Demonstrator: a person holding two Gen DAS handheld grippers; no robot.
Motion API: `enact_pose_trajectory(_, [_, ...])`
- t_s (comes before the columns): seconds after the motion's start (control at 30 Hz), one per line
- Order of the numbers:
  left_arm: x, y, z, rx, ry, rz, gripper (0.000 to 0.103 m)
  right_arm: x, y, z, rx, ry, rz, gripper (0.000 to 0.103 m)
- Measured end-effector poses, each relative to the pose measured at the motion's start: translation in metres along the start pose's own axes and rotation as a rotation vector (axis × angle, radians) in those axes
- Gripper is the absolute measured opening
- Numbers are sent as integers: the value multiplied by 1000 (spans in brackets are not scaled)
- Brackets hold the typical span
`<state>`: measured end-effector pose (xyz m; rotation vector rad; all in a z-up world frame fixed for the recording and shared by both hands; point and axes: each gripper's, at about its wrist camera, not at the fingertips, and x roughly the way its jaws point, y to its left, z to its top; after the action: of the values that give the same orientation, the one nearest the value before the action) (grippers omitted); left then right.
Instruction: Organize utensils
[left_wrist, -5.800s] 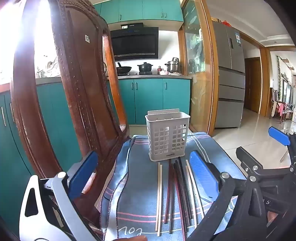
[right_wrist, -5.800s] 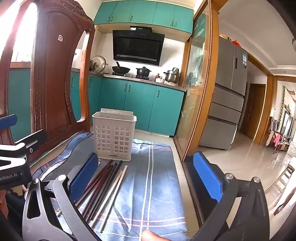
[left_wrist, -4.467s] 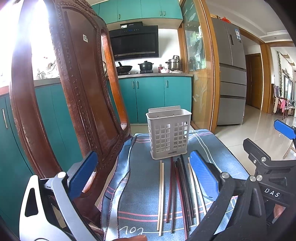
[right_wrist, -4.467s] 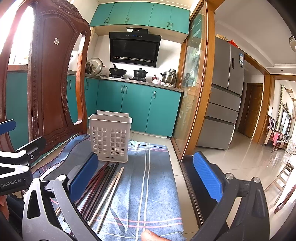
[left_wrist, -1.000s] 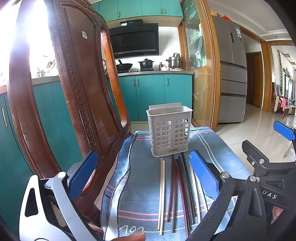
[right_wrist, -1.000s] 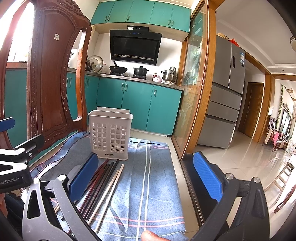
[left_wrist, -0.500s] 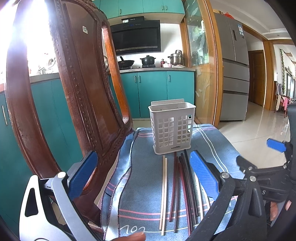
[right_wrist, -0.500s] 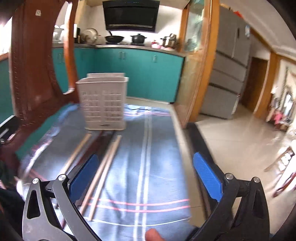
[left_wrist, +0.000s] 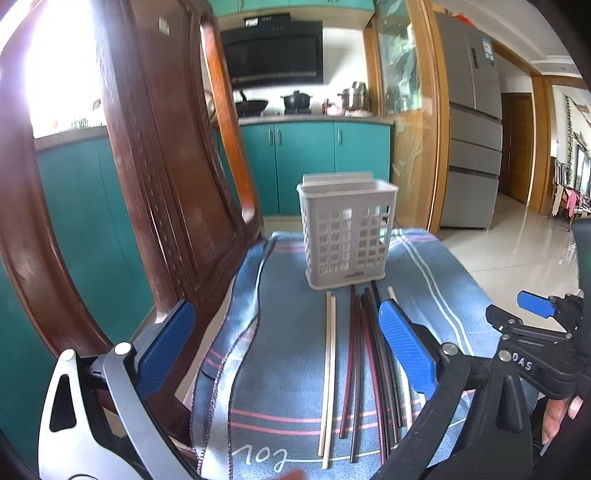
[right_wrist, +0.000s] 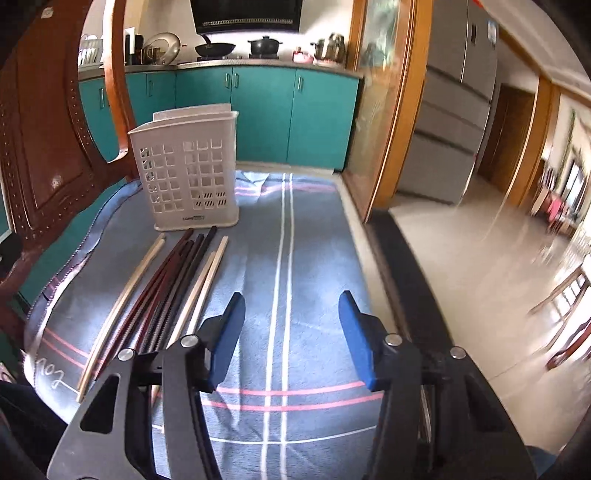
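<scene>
Lying side by side on the blue striped cloth (right_wrist: 314, 258), the chopsticks (right_wrist: 173, 280) run from left of centre towards the lower left of the right wrist view: pale ones on the outside, dark red and black ones between. Just beyond their far tips stands the white perforated holder (right_wrist: 188, 173), upright, at upper left. The right gripper (right_wrist: 291, 332) hovers over bare cloth to the right of the chopsticks, its jaws half open, having just been closing, with nothing between them. In the left wrist view the left gripper (left_wrist: 284, 350) hangs with its jaws wide apart, gripping nothing. A carved wooden chair back (left_wrist: 155, 155) fills the left.
</scene>
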<state>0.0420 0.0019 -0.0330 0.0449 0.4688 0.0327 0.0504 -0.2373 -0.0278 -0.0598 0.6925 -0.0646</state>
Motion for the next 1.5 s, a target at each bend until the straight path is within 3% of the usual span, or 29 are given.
enact_pose_trajectory(0.13, [14,2,-5,-4,81,-22,99,5,6,-2,-16,11,-1,54])
enact_pose_trajectory(0.37, [23,1,-13,11,144,14,79,20,7,-5,-8,49,21,54])
enact_pose_trajectory(0.57, [42,16,-17,-50,249,83,79,44,21,4,-29,147,96,54])
enact_pose_trajectory(0.7, [46,26,-18,-83,263,103,79,72,48,25,-113,257,166,54])
enact_pose_trajectory(0.87, [40,27,-16,-85,247,89,79,98,81,32,-255,301,146,54])
enact_pose_trajectory(1.0, [38,26,-16,-84,254,88,79,121,87,25,-246,371,159,53])
enact_pose_trajectory(1.03, [38,26,-16,-83,256,88,79,123,86,26,-234,373,171,49])
enact_pose_trajectory(1.13, [40,24,-17,-75,265,87,79,125,82,29,-199,393,224,18])
enact_pose_trajectory(1.5, [55,13,-26,-56,325,68,79,125,41,32,-39,375,254,12])
